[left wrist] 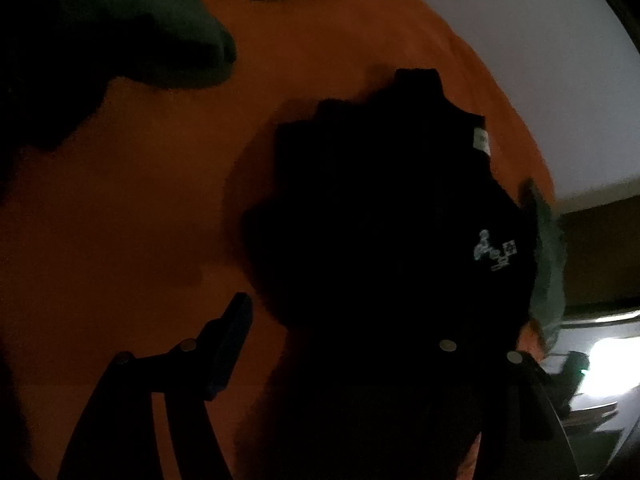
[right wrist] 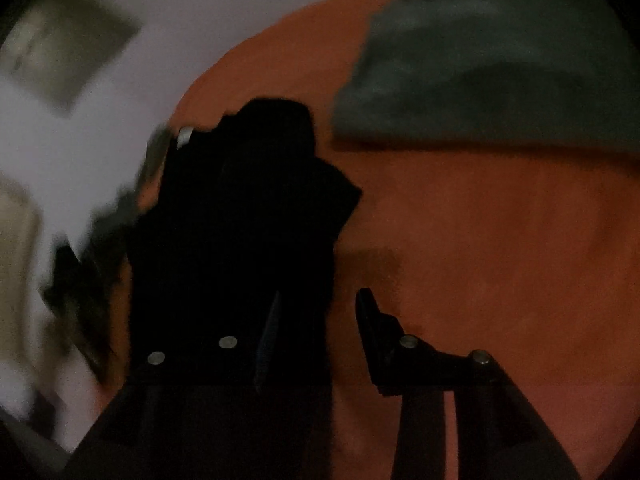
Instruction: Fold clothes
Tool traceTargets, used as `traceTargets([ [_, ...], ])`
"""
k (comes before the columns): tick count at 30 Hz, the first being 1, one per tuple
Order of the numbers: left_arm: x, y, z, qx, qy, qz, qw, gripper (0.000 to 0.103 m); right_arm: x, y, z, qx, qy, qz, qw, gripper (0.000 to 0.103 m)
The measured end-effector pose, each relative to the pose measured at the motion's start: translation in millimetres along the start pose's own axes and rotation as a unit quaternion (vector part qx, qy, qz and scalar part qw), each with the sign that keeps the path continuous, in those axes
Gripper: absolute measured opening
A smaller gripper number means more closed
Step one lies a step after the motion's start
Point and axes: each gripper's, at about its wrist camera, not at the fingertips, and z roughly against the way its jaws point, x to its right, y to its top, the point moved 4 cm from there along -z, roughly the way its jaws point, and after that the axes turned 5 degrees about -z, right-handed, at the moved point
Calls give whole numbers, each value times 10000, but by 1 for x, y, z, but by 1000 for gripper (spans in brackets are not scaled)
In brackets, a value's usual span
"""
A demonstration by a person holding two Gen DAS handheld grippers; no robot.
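Observation:
A bunched black garment (left wrist: 380,220) with a small white print lies on an orange sheet (left wrist: 120,220). My left gripper (left wrist: 344,312) stands wide over it. Its left finger (left wrist: 236,344) is clear of the cloth, with orange sheet showing in the gap, and its right finger is lost against the black fabric. In the right wrist view the same black garment (right wrist: 248,208) sits at the left. My right gripper (right wrist: 320,296) is open. Its left finger (right wrist: 270,340) stands against the cloth and its right finger (right wrist: 372,332) is over bare sheet (right wrist: 500,240).
A grey-green garment (left wrist: 168,32) lies crumpled at the top left, seen larger in the right wrist view (right wrist: 480,60). Another grey-green piece (left wrist: 548,248) hangs off the sheet's right edge. A pale surface (left wrist: 520,60) lies beyond that edge. The scene is very dark.

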Motion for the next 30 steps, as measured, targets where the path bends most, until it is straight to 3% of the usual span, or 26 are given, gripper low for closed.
traceTargets([
  [4,-1,-8,-6,-147,-209,238,9994,69,3,7,-18,-118,637,-754,9950,37],
  [11,-10,-20,-15,-324,-520,608,9963,69,-2,9,-41,-263,1054,-1330,9851,37],
  [14,-14,-22,-17,-356,-544,707,9954,69,4,19,-41,-149,1436,-1795,9731,37],
  [15,-15,-22,-19,-370,-553,733,9951,69,6,25,-40,-66,1459,-1832,9722,33],
  [16,-17,-22,-20,-387,-567,768,9947,69,6,31,-38,47,1359,-1750,9751,13],
  [17,-18,-22,-21,-404,-581,804,9942,69,7,37,-35,162,1251,-1660,9780,1],
  [20,-20,-23,-24,-445,-686,944,9922,69,2,65,-12,746,797,-1215,9866,2],
  [24,-20,-24,-27,-478,-826,1050,9899,69,-15,118,46,1755,457,-577,9817,2],
  [30,-24,-22,-25,-436,-832,1085,9897,69,-19,205,77,2281,-452,99,9725,1],
])
